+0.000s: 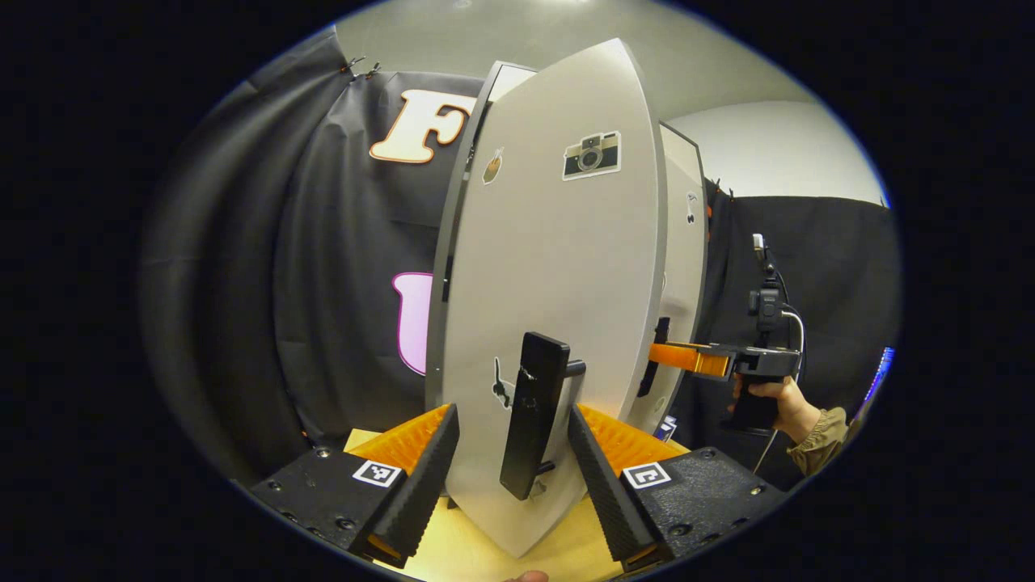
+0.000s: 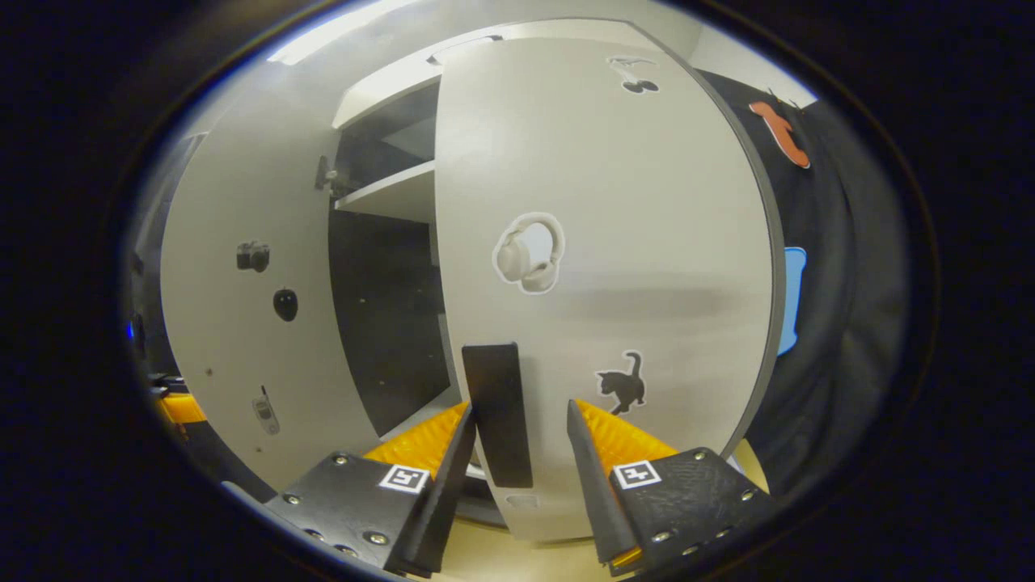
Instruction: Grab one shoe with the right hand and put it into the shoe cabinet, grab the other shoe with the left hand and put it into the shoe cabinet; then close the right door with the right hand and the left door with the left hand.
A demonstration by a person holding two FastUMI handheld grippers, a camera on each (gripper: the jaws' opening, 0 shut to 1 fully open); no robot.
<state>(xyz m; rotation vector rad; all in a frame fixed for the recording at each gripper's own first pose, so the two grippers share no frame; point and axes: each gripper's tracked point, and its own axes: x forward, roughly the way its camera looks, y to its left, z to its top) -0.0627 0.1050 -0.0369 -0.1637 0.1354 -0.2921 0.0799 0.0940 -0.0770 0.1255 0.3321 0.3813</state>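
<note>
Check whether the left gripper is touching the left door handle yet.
Apart. In the left gripper view the left gripper straddles the left door handle, with door surface showing between handle and each finger.

Recording booth, not a home: black cloth wall (image 1: pixel 323 267) at 9 o'clock behind a sticker-covered cabinet (image 1: pixel 558 267).

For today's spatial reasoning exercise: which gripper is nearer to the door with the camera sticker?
Left. The left gripper straddles the handle of the camera-sticker door, fingers open either side. The right gripper sits beyond that door's far edge, at the other door.
</note>
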